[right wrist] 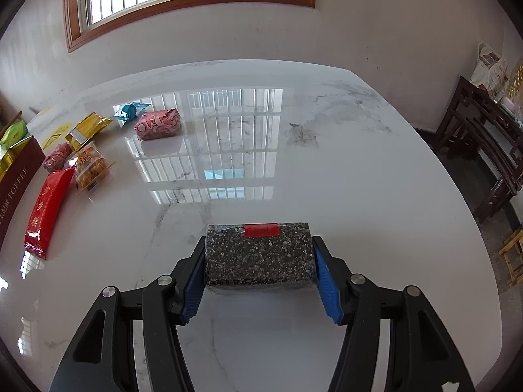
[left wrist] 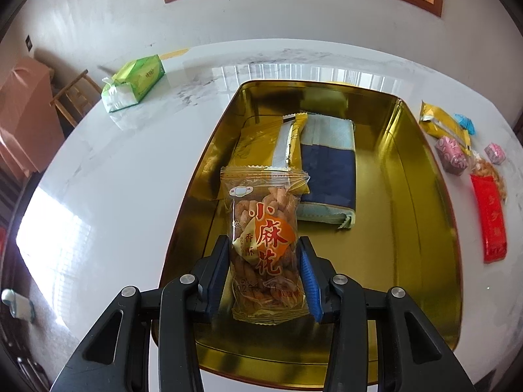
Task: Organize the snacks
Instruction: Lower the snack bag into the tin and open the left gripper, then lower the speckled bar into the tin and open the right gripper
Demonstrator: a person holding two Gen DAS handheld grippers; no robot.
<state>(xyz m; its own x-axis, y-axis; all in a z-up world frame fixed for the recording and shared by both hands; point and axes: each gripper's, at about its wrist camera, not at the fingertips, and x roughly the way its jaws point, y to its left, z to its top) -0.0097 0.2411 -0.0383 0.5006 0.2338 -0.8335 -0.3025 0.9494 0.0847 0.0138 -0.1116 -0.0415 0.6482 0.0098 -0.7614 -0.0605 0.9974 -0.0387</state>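
A white marble-patterned table (right wrist: 294,170) fills both views, glossy with window reflections. On it sits a gold-lined tin box (left wrist: 425,196), open, seen from above only in the left wrist view; the right wrist view catches just its maroon outer wall, lettered TOFFEE, at the far left edge. Inside the tin, toward its far left, lie a yellow snack packet (left wrist: 261,143) and, touching its right side, a blue-and-pale wrapped packet (left wrist: 330,170).

A green tissue pack (left wrist: 134,81) lies on the far left of the table, well apart from the tin. Right of the tin is a cluster of loose snacks: a red packet (right wrist: 47,209), a clear bag of fried snacks (right wrist: 90,166) just beside it, a yellow foil packet (right wrist: 88,127), a pink patterned packet (right wrist: 158,124) and a small blue candy (right wrist: 129,111). Nothing stands between either gripper and the tin.

The left gripper (left wrist: 265,274) reaches forward above the near part of the tin, its jaws closed narrowly on a clear twisted-dough snack bag (left wrist: 264,245), held upright with orange Chinese lettering facing the camera.

The right gripper (right wrist: 260,268), low over bare table well right of the snack cluster, has its jaws spread wide and pressed on both ends of a dark speckled block snack (right wrist: 260,254) with a red label; whether the block rests on the table cannot be told.
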